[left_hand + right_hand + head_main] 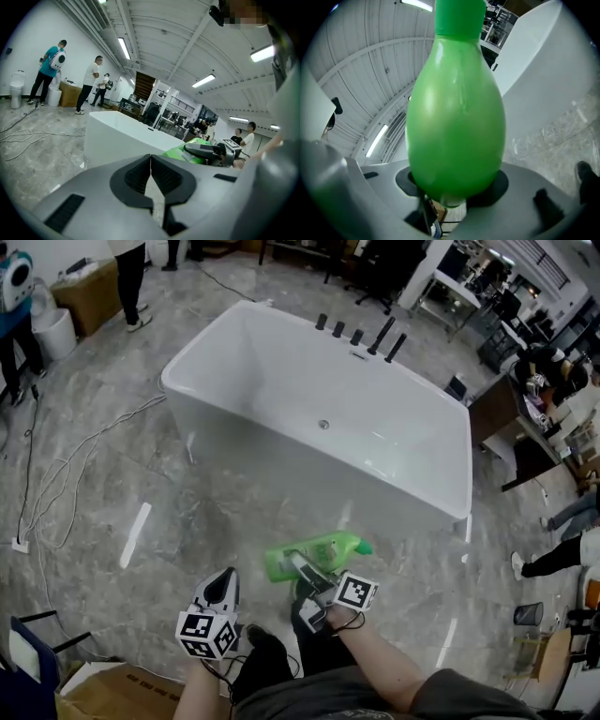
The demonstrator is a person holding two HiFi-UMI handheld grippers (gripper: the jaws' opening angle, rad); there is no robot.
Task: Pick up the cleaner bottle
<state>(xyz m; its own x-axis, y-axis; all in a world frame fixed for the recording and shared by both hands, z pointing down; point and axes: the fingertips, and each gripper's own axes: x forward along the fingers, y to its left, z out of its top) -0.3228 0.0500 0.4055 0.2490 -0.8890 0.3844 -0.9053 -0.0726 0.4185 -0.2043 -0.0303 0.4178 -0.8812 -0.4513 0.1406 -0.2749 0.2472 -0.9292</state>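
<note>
Lying sideways, cleaner bottle [314, 557] clamped in right tool [302, 570].

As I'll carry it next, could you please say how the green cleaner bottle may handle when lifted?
Its glossy, rounded plastic body suggests the cleaner bottle may slip or twist. The right tongs grip its wide lower end, so the neck could droop. It looks stiff: no denting shows.

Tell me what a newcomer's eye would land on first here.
The bright green plastic cleaner bottle stands out, clamped in the right gripper and held above the grey marble floor at lower centre of the head view. Behind it stands a large white freestanding bathtub with black taps. The left gripper hangs beside it, jaws shut and empty.
</note>
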